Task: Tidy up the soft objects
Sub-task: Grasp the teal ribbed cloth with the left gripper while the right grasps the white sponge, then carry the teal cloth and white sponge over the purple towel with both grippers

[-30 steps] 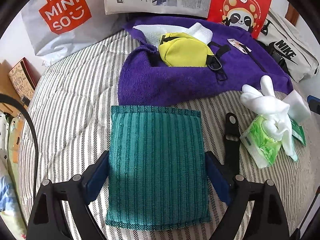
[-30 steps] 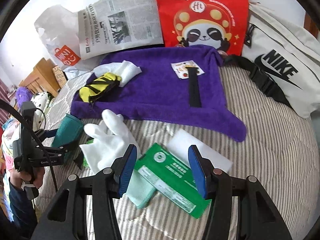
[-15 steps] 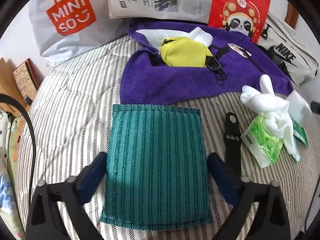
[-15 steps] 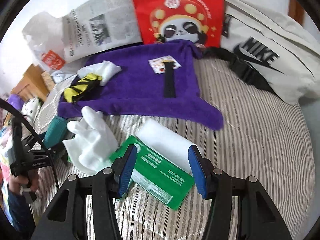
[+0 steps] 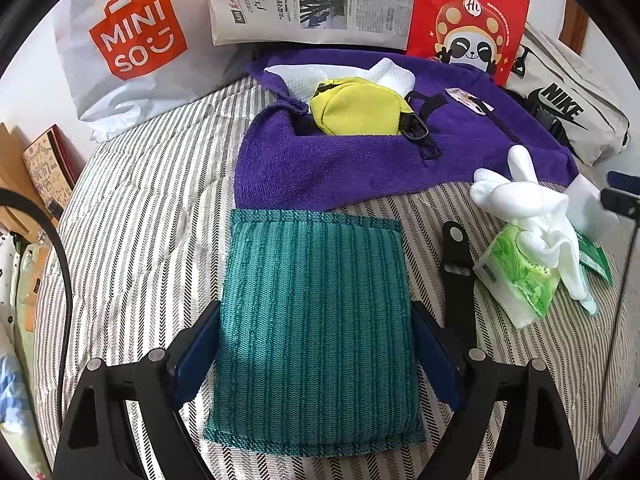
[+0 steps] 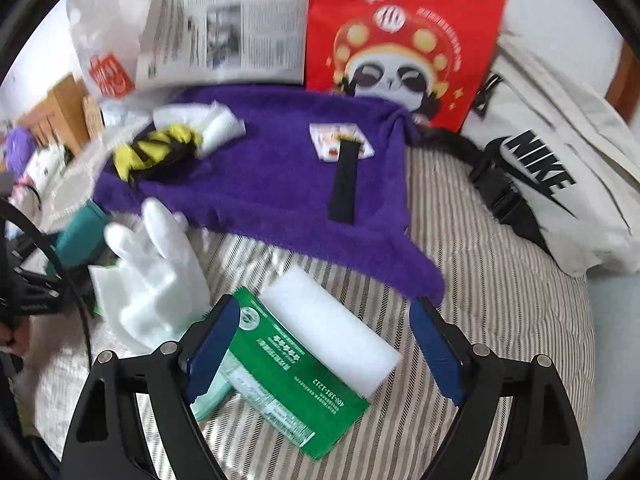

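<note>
A teal knitted cloth pad (image 5: 316, 320) lies flat on the striped bed, between the fingers of my left gripper (image 5: 316, 344), which is open and straddles it. A purple towel (image 5: 360, 152) lies behind it with a yellow pouch (image 5: 360, 106) and a white cloth (image 5: 394, 74) on it. My right gripper (image 6: 324, 344) is open above a white foam block (image 6: 332, 320) and a green packet (image 6: 288, 364). A white glove (image 6: 160, 252) lies to its left.
A Miniso bag (image 5: 132, 40), a newspaper (image 5: 312, 0), a red panda bag (image 5: 468, 20) and a white Nike bag (image 5: 568, 116) stand along the back. A black strap (image 5: 456, 264) and a green tissue pack (image 5: 516, 276) lie right of the teal pad.
My left gripper has drawn back slightly, its fingers now lower along the teal pad. My right gripper has opened wider and moved forward and right over the foam block and green packet.
</note>
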